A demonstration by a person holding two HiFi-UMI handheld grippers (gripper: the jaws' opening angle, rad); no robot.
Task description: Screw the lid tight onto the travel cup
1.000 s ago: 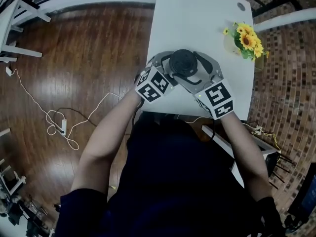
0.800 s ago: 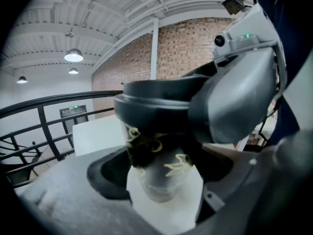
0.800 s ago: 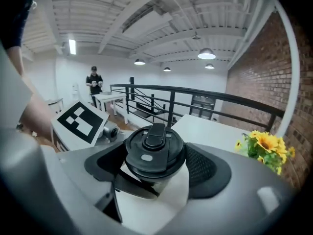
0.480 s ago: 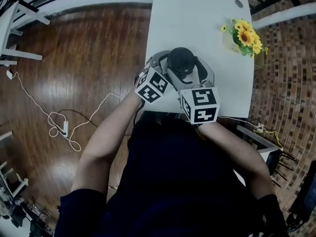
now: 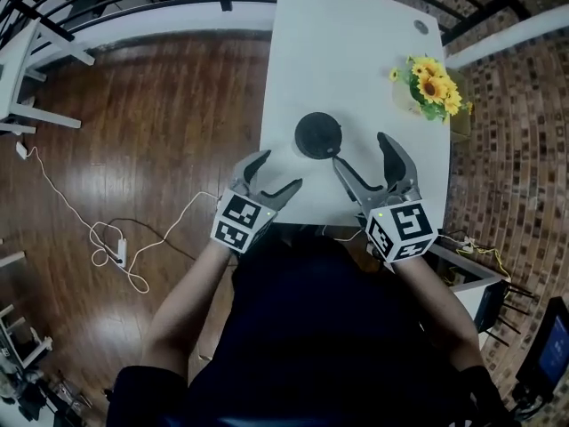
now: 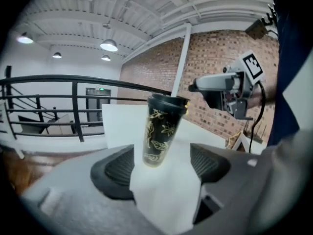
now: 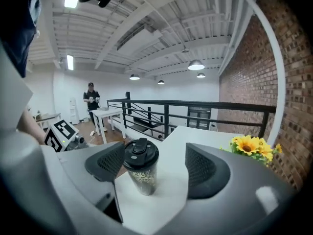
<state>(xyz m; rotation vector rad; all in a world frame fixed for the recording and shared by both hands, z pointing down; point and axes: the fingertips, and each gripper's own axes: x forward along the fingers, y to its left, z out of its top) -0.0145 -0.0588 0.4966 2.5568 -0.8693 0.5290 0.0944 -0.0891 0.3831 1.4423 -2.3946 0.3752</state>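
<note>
The black travel cup with a gold leaf pattern stands upright on the white table, and its black lid sits on top. My left gripper hangs at the table's near edge, a little short of the cup and to its left. Its jaws are wide and closing slightly, with nothing between the pads. To the cup's right my right gripper is open and apart from it. The cup stands ahead of the left jaws, and the cup also stands ahead of the right jaws, untouched.
A small pot of sunflowers stands at the table's right edge, and a round cable hole is at its far right corner. Wooden floor with a white cable lies to the left. A person stands far off by another table.
Both grippers have let go of the cup and drawn back toward the table's near edge. The cup stays upright with its lid on.
</note>
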